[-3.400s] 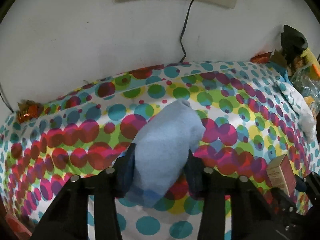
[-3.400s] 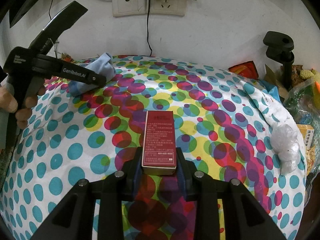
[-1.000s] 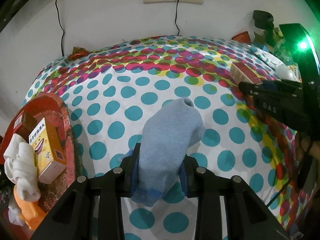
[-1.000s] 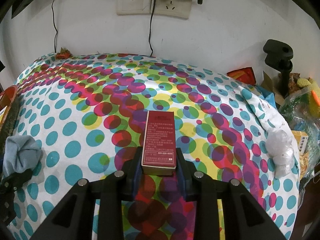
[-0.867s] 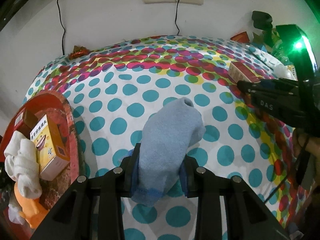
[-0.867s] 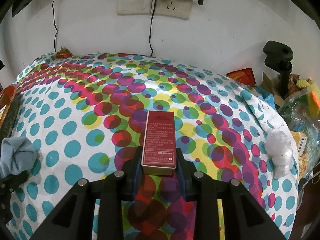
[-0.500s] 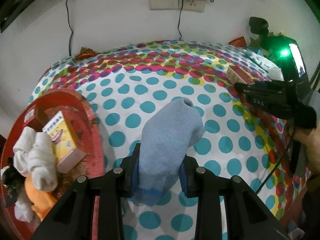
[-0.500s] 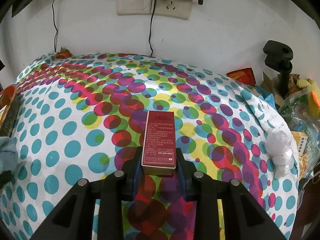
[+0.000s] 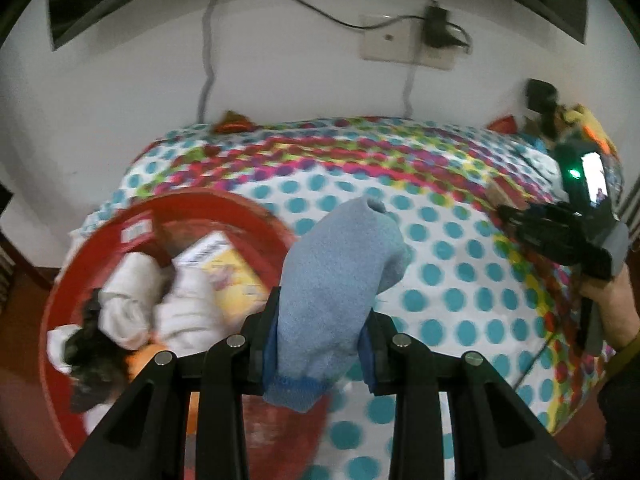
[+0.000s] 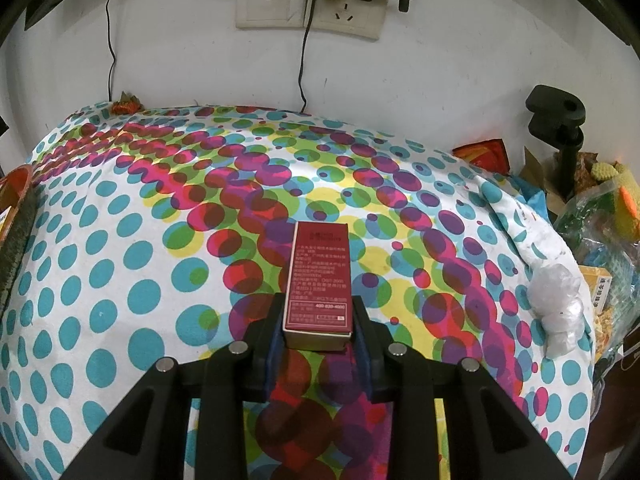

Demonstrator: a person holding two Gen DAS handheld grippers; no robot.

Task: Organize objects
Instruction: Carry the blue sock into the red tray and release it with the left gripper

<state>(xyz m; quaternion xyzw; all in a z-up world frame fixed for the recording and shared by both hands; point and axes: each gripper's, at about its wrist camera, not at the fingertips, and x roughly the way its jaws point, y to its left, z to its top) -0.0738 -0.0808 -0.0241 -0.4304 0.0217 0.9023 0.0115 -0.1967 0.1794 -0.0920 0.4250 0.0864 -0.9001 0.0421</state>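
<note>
Right wrist view, hand-held gripper [image 10: 318, 330] pinching red box [image 10: 319, 280], long axis pointing away

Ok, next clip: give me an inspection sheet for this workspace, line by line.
Surface: polka-dot cloth covering the table.
Job's things: blue sock; dark red box; red basin holding a yellow box and white socks.
Clutter: plastic bags and packets at the right edge; orange wrapper by the wall.
Grippers: left claw shut on the sock; right claw shut on the box.
Cables: black cords hanging from the wall sockets.
Surroundings: white wall.
</note>
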